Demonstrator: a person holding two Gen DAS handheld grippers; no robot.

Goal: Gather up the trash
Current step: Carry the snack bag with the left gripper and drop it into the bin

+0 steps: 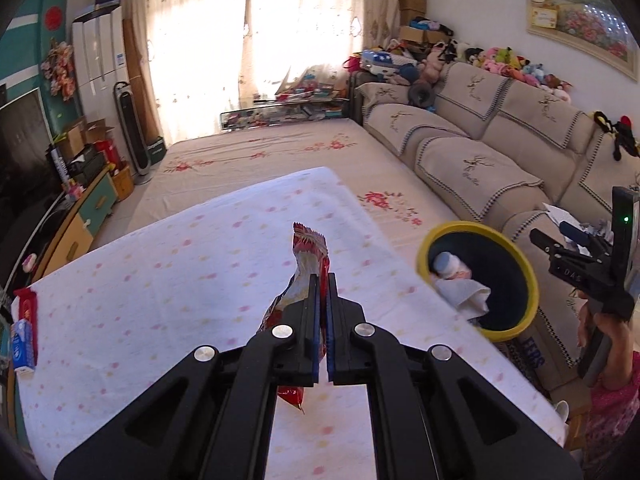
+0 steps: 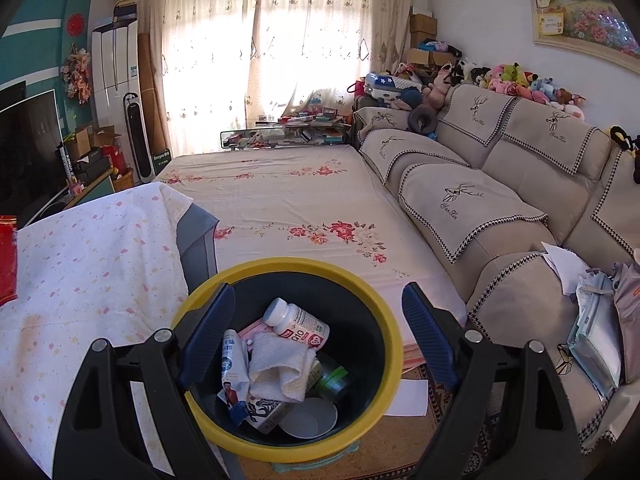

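My left gripper (image 1: 323, 280) is shut on a red and silver snack wrapper (image 1: 308, 252), held above the table with the white dotted cloth (image 1: 160, 280). The yellow-rimmed dark trash bin (image 1: 520, 276) stands off the table's right edge. In the right wrist view my right gripper (image 2: 320, 300) is open and empty, hovering over the bin (image 2: 384, 312). Inside lie a white pill bottle (image 2: 298, 322), a white cloth (image 2: 280, 364), a tube (image 2: 234, 372) and other trash. The right gripper also shows in the left wrist view (image 1: 576, 256), beyond the bin.
A red packet (image 1: 26, 308) and a blue-white box (image 1: 22, 346) lie at the table's left edge. A floral-covered platform (image 2: 280, 200) lies ahead, and a beige sofa (image 2: 500, 184) with papers (image 2: 592, 320) on the right. A TV (image 2: 28, 152) stands left.
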